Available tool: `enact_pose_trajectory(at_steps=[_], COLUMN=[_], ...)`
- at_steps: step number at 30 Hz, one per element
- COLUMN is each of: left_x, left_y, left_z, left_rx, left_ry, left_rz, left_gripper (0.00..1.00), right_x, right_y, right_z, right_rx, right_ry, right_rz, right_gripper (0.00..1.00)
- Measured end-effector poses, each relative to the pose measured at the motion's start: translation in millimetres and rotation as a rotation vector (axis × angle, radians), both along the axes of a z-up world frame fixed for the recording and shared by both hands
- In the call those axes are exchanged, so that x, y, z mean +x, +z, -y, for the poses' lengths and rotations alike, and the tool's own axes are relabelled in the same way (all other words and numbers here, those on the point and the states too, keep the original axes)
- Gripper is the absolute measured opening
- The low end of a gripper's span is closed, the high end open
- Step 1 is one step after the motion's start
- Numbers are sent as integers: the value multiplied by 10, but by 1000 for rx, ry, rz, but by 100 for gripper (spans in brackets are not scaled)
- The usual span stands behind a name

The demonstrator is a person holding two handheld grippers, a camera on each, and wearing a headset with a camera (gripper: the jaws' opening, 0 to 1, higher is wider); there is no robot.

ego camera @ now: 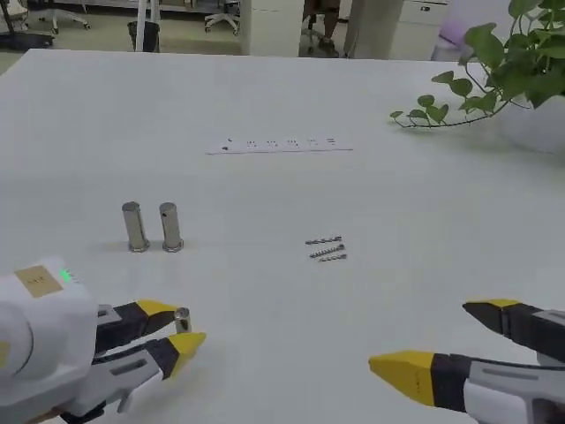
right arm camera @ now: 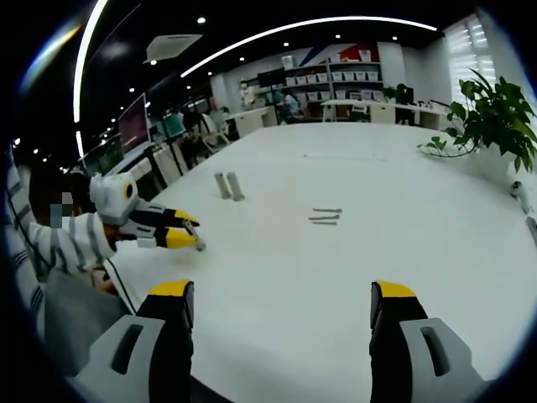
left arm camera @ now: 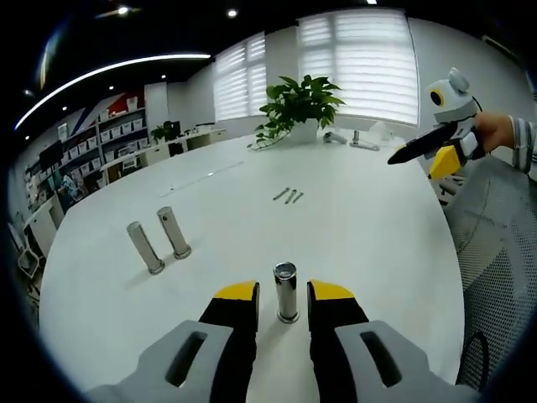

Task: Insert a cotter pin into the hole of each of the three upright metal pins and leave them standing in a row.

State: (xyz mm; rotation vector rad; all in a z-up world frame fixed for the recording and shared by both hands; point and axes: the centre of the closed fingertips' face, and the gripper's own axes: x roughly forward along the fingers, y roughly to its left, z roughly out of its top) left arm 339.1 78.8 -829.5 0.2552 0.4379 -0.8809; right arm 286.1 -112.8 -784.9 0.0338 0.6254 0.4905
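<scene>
Standing upright between the jaws of the left gripper [left arm camera: 283, 292], the third metal pin [left arm camera: 286, 295] shows a gap on each side: straddled, not clamped, probably so it can be lined up with the two other pins [ego camera: 170, 228]. Three cotter pins [ego camera: 326, 248] lie loose on the tabletop [ego camera: 397, 177]. The right gripper [ego camera: 422, 336] hangs wide open, empty.

White table [ego camera: 371, 177]: broad, matte. Flat white strip [ego camera: 281, 145] with small markings lies toward the far side. Potted plant [ego camera: 516, 53] at the far right, in a white pot [ego camera: 540, 124], one stem trailing low over the surface. Beyond the table: dark bin [ego camera: 144, 35], office chairs [ego camera: 221, 13]. Slatted blinds [left arm camera: 357, 63] behind the plant. Shelving [right arm camera: 352, 63] along a wall.
</scene>
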Motion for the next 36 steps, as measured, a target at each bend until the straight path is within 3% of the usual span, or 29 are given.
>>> enact_pose_trajectory(at_steps=[2,5,11,13,14,15,16,18,22,24,25,31,36], left_x=[-23,-126,-291,-344,-328,-284,-307,-315,-328,-353,-386,-448,-513], left_y=[-7,-45,5,10,42,87,92,83,128,130,112,136,128], left_z=[-12,-37,-71,-103,-126,-152,-177,-212,-262,-267,-265,-233,-225], left_rx=[-4,29,-11,-44,-48,-50,-37,-29,-25,-35,-35,-53,-60], left_ry=[-2,-23,-35,11,11,24,22,38,59,64,66,46,42], left_rz=[-17,-51,-69,-129,-106,-59,-48,-60,-45,-64,-92,-103,-99], left_gripper=[26,33,55,66,70,71,74,86,100,99,100,99,99], right_x=[0,-4,-23,-27,-29,-30,-32,-34,-34,-40,-45,-45,-21], right_y=[5,1,-41,-46,-50,-52,-54,-56,-58,-66,-74,-154,-177], right_z=[0,9,17,12,10,8,4,0,-16,-22,-23,-15,-1], right_rx=[1,7,5,6,5,4,3,1,3,-1,-11,-42,-106], right_ry=[-1,-7,-8,-5,-3,-1,2,5,10,21,29,59,121], right_rz=[2,0,-13,-15,-16,-17,-18,-21,-24,-28,-30,-67,-83], right_gripper=[88,88,88,88,88,88,88,88,88,87,87,87,87])
